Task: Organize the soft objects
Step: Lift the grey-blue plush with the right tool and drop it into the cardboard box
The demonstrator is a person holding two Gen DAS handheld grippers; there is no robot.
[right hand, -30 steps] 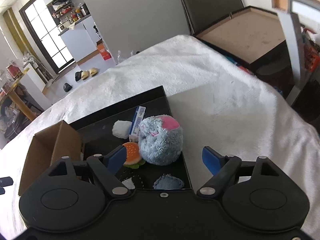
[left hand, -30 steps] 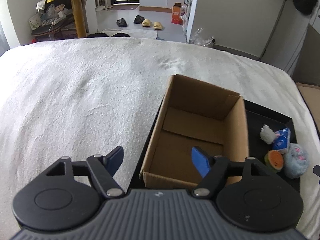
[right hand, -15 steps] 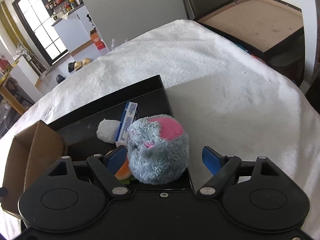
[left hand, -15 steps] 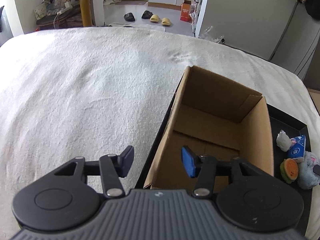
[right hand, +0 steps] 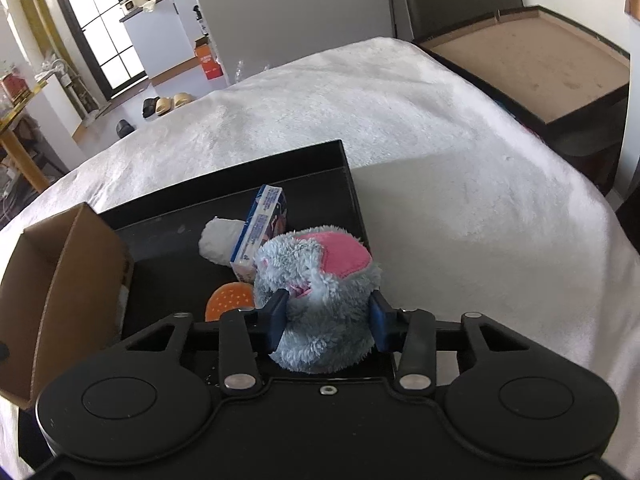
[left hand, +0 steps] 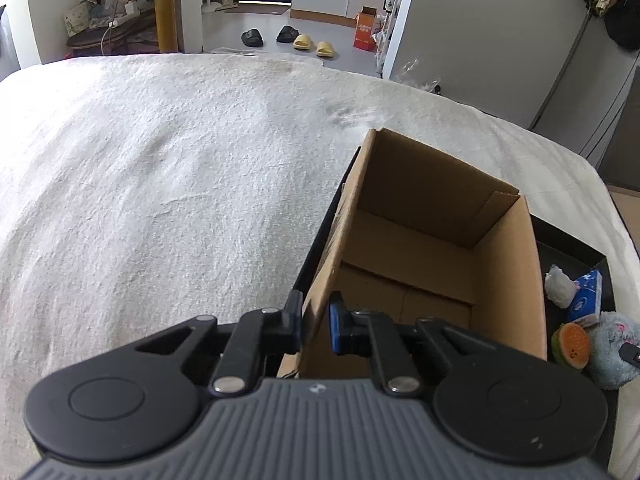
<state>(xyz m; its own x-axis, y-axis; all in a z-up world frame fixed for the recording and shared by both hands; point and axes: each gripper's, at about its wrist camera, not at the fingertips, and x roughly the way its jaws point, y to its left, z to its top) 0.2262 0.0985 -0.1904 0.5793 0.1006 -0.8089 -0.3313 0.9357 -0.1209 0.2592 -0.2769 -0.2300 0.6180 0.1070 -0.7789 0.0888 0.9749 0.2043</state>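
**Both claws now clamped: box wall on the left, plush toy on the right**

Nearest in the left wrist view: left claw (left hand: 314,326) closed down from a wide spread a second ago onto the near left wall of the cardboard box (left hand: 516,280), one finger outside the wall, one inside. Means a steadied box, ready to receive.

Nearest in the right wrist view: right claw (right hand: 326,320) drawn in from fully apart to pressing both flanks of the grey-and-pink plush toy (right hand: 316,280), fur bulging between the fingers. Looks like a firm grasp; lift not yet begun, toy seemingly resting in the black tray (right hand: 344,176).

Just beyond the toy: orange burger-shaped toy (right hand: 230,298) touching its left side, then a blue-and-white tissue pack (right hand: 262,232) leaning upright, then a white soft lump (right hand: 218,236) behind that. All three untouched in the tray.

Left of those: the box standing in the same tray, open and with nothing visible inside.

Farther out: white bed blanket (left hand: 160,184) under the tray.

Likely next: carry of the plush toy leftward over the box rim and release inside, watching not to drag the burger along.
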